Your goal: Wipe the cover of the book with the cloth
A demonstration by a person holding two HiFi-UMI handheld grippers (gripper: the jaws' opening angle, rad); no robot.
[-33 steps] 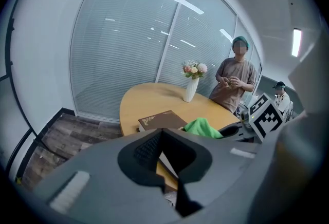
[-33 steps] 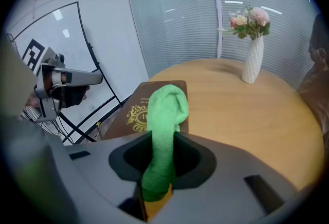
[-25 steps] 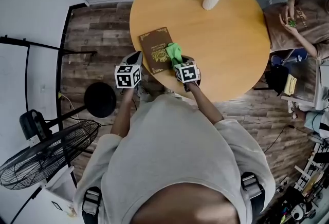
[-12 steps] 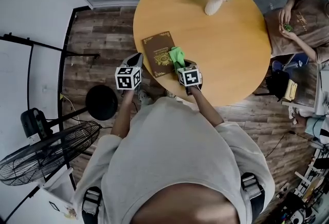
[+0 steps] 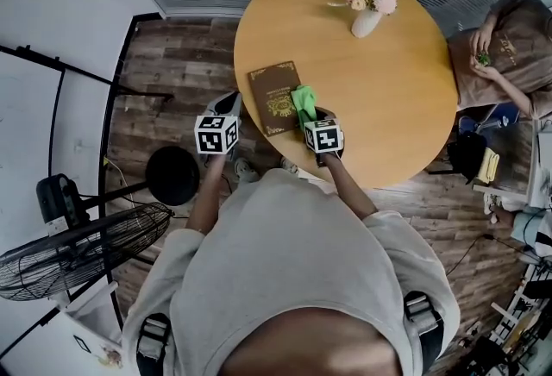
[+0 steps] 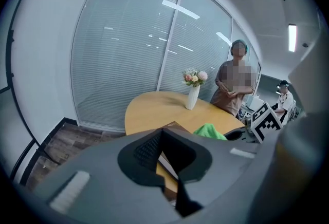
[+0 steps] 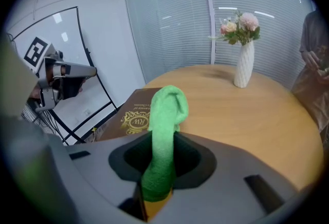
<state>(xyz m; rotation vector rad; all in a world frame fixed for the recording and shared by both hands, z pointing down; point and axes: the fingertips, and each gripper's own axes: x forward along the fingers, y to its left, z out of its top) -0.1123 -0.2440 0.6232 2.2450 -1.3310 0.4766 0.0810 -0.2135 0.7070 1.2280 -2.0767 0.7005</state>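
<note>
The book point(image 5: 277, 96) lies closed on the round wooden desk point(image 5: 388, 90), near the edge on the person's side, with its brown cover and gold ornament facing up. The right tool point(image 5: 312, 117) is clamped on the green cloth point(image 5: 304, 99). In the right gripper view the cloth stands up out of the jaws and its free end folds over at the top. From the head view this end is over the right edge of the book, but I cannot tell if it touches the cover.

The left tool point(image 5: 230, 98) is just left of the book and beyond the desk's edge, over the wooden floor point(image 5: 172, 64). Its jaws are together and nothing is between them. In its own view a corner of the book and a part of the cloth show above the jaws.

A white vase point(image 5: 366, 21) with pink flowers stands on the far side of the desk, well apart from the book. A second person point(image 5: 504, 47) is at the desk's right side. A black fan point(image 5: 73, 253) stands on the floor at the lower left of the head view.
</note>
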